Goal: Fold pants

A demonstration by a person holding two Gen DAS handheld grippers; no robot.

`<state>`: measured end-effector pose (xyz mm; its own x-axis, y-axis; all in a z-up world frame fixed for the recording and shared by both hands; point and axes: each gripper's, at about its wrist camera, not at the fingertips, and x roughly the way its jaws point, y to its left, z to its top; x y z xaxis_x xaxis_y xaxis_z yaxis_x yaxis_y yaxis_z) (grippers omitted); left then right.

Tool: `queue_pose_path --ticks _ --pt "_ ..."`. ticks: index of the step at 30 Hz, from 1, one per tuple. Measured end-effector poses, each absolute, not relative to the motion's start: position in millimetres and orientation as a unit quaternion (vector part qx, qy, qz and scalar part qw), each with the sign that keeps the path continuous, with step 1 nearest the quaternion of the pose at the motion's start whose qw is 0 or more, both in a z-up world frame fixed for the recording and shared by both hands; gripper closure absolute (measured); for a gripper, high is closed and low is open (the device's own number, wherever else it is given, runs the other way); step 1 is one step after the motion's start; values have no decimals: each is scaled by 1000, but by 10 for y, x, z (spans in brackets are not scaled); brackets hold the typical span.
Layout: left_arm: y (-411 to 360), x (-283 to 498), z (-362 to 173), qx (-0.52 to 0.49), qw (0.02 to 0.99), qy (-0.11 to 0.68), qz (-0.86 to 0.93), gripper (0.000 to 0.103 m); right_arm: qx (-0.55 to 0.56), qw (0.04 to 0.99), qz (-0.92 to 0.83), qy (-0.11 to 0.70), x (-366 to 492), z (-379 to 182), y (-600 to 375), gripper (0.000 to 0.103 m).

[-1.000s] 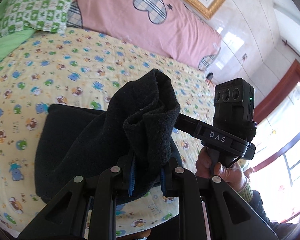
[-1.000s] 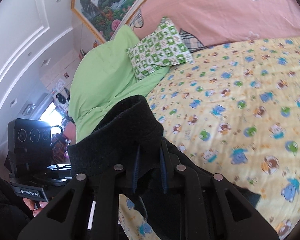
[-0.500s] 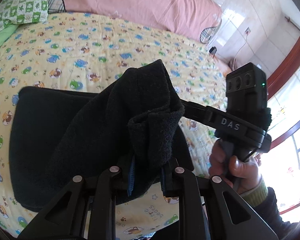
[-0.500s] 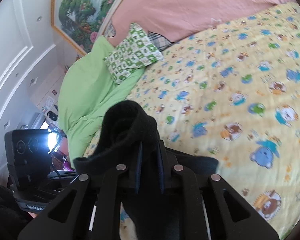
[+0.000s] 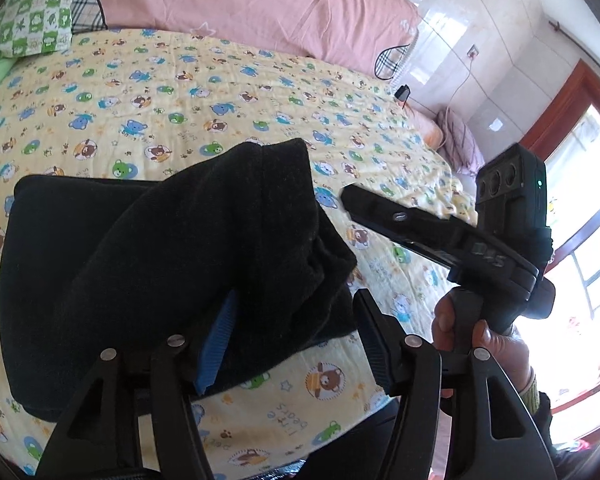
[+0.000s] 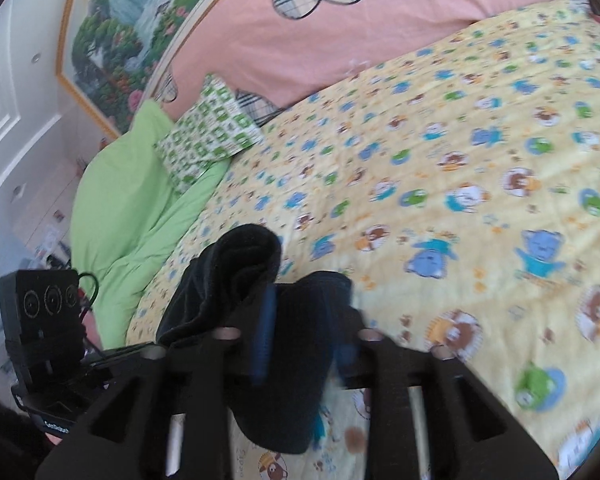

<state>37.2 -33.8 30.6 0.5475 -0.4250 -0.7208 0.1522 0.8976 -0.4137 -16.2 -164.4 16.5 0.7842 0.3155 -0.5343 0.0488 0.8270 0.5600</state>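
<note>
black pants point(image 5: 172, 264), teddy-print sheet point(image 5: 204, 92), pink pillow point(image 5: 260, 8)

"Little bears" upside-down on bedsheet point(image 5: 288, 426).

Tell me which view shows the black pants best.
Left wrist: the black pants lie sharp and nearly whole on the bedsheet. The right wrist view shows only a blurred bunched end.

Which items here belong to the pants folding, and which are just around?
Job:
black pants
left tongs
right tongs
yellow bear-print sheet they lie on

Just around:
pink bedding
green checked pillow
green blanket
framed painting
</note>
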Motion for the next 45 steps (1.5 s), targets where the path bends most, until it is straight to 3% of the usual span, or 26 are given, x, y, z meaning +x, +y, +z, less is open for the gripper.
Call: queue_pose_path --ticks 1,2,12,28,45 --pt "-322 354 312 -155 866 445 -167 40 288 903 61 315 -215 188 -1658 34" --pt "-304 333 320 -158 866 444 -167 39 289 904 56 309 -244 203 -1665 33" --pt "-14 164 396 -184 870 431 -151 37 282 908 38 307 -332 351 -1480 32" --pt "666 -11 400 -245 873 409 -103 34 198 923 8 329 -210 593 -940 17" --pt "1361 -117 258 -303 866 397 -39 30 148 921 -57 356 -31 594 -616 12"
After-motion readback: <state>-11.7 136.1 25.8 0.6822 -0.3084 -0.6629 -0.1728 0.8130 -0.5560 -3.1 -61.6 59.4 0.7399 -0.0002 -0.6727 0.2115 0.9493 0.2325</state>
